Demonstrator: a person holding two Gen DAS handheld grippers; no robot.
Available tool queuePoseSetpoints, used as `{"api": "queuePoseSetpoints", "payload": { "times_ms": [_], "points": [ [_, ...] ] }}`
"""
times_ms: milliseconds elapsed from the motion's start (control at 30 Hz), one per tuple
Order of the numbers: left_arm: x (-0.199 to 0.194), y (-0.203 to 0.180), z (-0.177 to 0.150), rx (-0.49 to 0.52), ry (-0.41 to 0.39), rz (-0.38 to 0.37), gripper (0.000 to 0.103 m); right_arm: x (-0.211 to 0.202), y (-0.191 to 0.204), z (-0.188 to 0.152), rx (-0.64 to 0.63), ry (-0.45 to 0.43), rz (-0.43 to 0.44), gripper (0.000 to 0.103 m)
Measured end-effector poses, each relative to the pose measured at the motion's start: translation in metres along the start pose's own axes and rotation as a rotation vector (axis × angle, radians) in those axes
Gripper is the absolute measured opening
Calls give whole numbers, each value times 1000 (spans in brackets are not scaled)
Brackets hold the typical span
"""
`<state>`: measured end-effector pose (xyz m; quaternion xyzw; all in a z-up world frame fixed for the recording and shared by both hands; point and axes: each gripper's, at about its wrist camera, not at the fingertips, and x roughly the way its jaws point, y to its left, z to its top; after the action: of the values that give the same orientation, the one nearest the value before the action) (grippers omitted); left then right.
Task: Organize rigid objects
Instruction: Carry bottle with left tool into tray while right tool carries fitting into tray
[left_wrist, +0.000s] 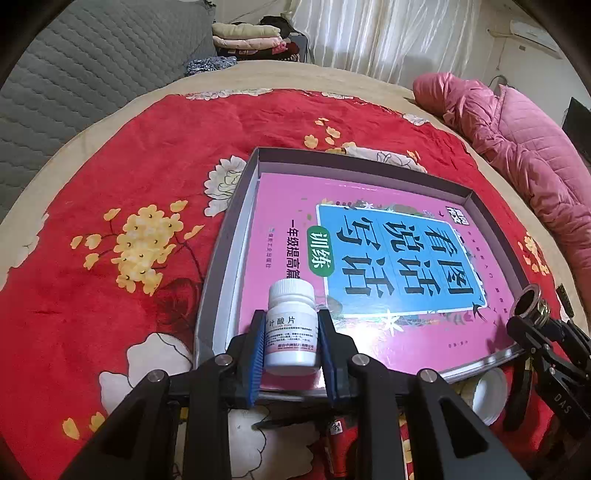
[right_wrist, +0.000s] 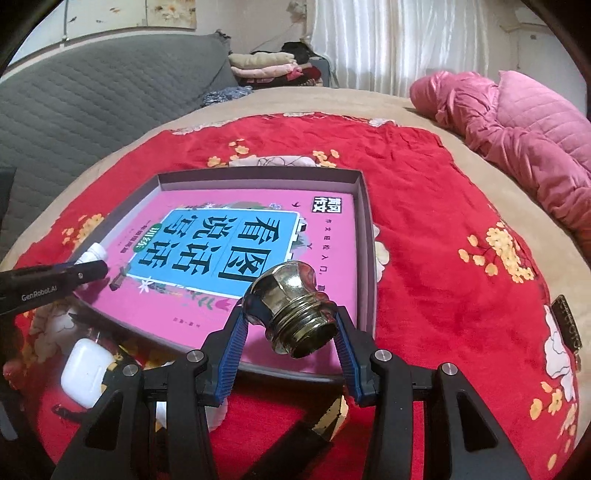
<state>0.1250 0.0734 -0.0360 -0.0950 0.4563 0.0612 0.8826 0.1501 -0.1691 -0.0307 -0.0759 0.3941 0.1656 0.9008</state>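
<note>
My left gripper (left_wrist: 291, 334) is shut on a white pill bottle (left_wrist: 291, 326), held upright over the near left corner of a shallow grey box (left_wrist: 236, 221). A pink book (left_wrist: 369, 266) lies flat inside the box. My right gripper (right_wrist: 291, 325) is shut on a brass threaded fitting (right_wrist: 291, 306), held over the near edge of the same box (right_wrist: 365, 236). The fitting also shows in the left wrist view (left_wrist: 530, 301), at the box's near right corner. The bottle shows in the right wrist view (right_wrist: 92, 254), behind the left gripper's finger.
The box sits on a red flowered blanket (left_wrist: 110, 184) on a bed. A white earbud case (right_wrist: 85, 373) and a white round lid (left_wrist: 487, 395) lie on the blanket near the grippers. A pink quilted jacket (left_wrist: 517, 147) lies at the right. A grey sofa (left_wrist: 74, 74) stands behind.
</note>
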Motion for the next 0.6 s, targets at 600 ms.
{"api": "queuePoseSetpoints", "payload": {
  "times_ms": [600],
  "points": [
    [4, 7, 2, 4, 17, 46, 27, 11, -2, 11, 13, 121, 45, 49]
  ]
}}
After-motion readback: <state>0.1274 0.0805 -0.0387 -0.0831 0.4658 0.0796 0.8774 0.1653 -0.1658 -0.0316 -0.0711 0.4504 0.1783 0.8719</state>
